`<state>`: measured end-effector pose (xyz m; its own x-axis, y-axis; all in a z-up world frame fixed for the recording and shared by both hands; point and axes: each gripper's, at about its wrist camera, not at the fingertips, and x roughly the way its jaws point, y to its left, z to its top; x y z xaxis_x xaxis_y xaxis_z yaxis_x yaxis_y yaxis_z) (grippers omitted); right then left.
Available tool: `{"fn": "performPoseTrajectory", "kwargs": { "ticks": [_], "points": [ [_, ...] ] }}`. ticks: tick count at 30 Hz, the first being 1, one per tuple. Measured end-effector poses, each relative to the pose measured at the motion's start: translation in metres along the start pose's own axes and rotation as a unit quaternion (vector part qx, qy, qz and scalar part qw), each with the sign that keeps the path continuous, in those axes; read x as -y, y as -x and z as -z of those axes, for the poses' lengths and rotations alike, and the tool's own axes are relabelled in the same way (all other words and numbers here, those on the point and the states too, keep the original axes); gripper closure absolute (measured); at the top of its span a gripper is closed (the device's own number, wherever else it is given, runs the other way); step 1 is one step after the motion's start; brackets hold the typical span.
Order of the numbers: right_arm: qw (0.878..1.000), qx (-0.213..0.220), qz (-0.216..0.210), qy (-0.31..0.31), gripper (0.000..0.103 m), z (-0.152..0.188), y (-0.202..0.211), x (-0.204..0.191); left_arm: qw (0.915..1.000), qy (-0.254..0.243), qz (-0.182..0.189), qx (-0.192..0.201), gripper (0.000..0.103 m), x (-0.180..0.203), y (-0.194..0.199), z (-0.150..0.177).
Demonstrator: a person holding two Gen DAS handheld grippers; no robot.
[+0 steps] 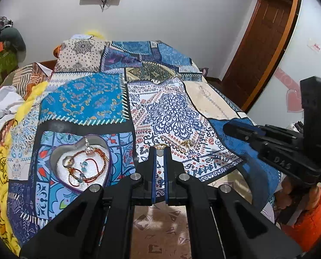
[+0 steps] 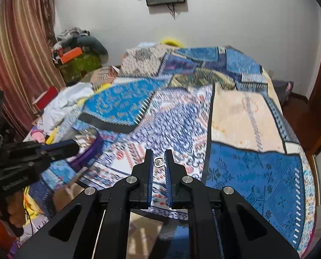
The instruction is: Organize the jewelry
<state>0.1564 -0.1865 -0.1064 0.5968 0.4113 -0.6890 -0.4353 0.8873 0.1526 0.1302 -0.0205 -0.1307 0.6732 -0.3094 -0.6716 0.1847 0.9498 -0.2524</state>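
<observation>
A purple heart-shaped box [image 1: 59,157] sits on the patterned bedspread and holds a red cord bracelet [image 1: 91,168], a ring and a silver pendant. My left gripper [image 1: 159,150] is shut on a gold ring with a pale stone [image 1: 160,148], just right of the box. A second gold ring [image 1: 185,146] lies on the spread to its right. My right gripper [image 2: 159,154] is shut on a small silver ring [image 2: 159,161] above the bedspread, and also shows in the left wrist view [image 1: 236,129]. The box's rim [image 2: 91,151] shows in the blurred right wrist view.
The bedspread [image 1: 160,108] covers a bed that ends near me, with patterned floor below [image 1: 160,226]. Crumpled white and yellow cloth [image 1: 5,112] lies on the left. A wooden door [image 1: 264,43] stands at the far right.
</observation>
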Motion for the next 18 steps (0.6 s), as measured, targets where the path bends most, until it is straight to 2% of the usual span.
{"fn": "performPoseTrajectory", "kwargs": {
  "ticks": [8,18],
  "points": [
    [0.999,0.041,-0.022,0.016,0.094,-0.019,0.021,-0.029,0.9995,0.003,-0.01,0.031,0.099,-0.008,0.027,-0.005],
    [0.996,0.05,-0.061,0.031,0.094,-0.028,0.014,-0.064,0.9975,0.015,-0.036,0.059,0.099,-0.03,0.055,-0.006]
  ]
}}
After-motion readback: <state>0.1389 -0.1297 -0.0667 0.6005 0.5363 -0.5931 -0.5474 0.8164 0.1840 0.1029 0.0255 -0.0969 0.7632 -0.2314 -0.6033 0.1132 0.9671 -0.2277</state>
